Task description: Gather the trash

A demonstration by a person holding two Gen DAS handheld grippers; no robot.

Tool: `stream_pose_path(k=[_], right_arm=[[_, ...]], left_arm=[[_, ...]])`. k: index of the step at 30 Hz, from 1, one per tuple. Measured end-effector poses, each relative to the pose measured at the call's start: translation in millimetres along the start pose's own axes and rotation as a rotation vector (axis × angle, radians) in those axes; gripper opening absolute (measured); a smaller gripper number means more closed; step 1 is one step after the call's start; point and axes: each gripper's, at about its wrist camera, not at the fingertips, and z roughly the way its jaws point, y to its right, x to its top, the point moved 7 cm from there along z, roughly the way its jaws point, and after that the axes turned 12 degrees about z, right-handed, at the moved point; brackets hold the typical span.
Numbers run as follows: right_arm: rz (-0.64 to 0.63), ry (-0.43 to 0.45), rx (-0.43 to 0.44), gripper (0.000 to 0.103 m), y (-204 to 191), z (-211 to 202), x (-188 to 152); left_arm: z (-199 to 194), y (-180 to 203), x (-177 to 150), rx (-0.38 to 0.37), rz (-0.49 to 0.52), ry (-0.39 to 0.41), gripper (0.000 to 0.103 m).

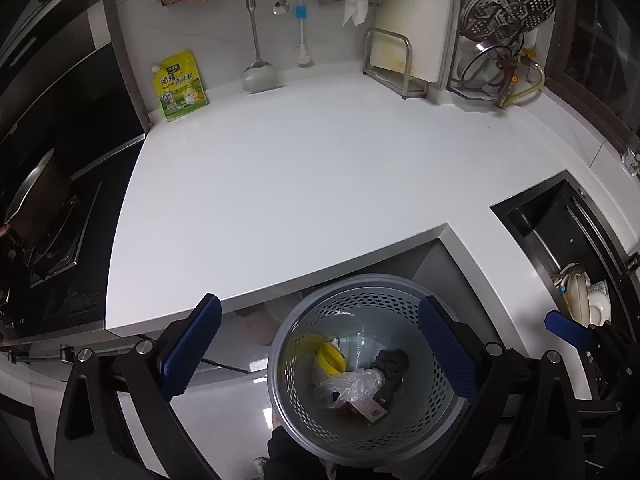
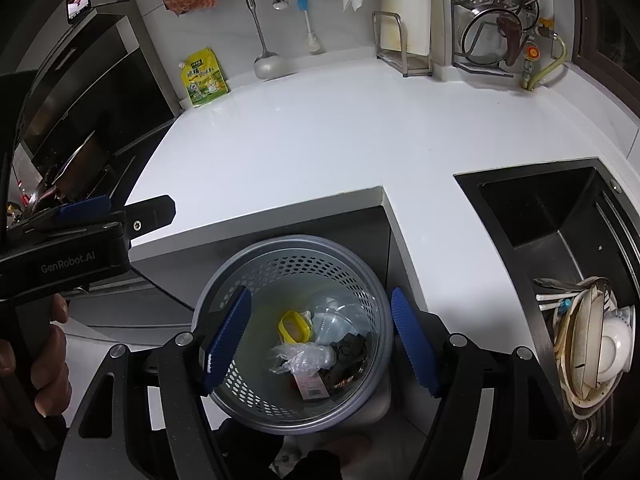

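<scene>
A grey perforated waste basket [image 1: 372, 364] is seen below the front edge of the white table [image 1: 304, 184], at 6 o'clock in both wrist views. Inside it, trash is gathered: a yellow plastic piece [image 1: 330, 358] at 9 o'clock of the heap, a clear plastic cup [image 2: 334, 322] at 12 o'clock, a crumpled clear plastic bag [image 1: 354, 386] in the middle, a dark crumpled item [image 1: 394, 364] at 3 o'clock and a barcoded label [image 2: 312, 388] at 6 o'clock.

The left hand-held gripper [image 1: 320, 354] is held above the basket with its blue pads spread wide; nothing is gripped between them. The right hand-held gripper [image 2: 322, 338] is likewise held over the basket, its jaws parted to a moderate width and holding nothing. In the right wrist view the left tool is seen at 9 o'clock, grasped by a hand [image 2: 44, 356].

On the table, a yellow seasoning pouch [image 1: 180, 86] is leaned against the wall at 11 o'clock. A dark sink [image 2: 560, 232] with stacked dishes [image 2: 592, 340] is seen at 3 o'clock, and a stove [image 1: 52, 248] at 9 o'clock.
</scene>
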Motion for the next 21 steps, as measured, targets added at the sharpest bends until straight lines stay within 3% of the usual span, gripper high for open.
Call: stream_pose_path(k=[21], right_arm=[[-0.007,0.027,-0.025,0.07,-0.5,-7.8,4.7]], left_arm=[[-7.0,-1.9,5.2,0.035,0.011,0.019,0.097]])
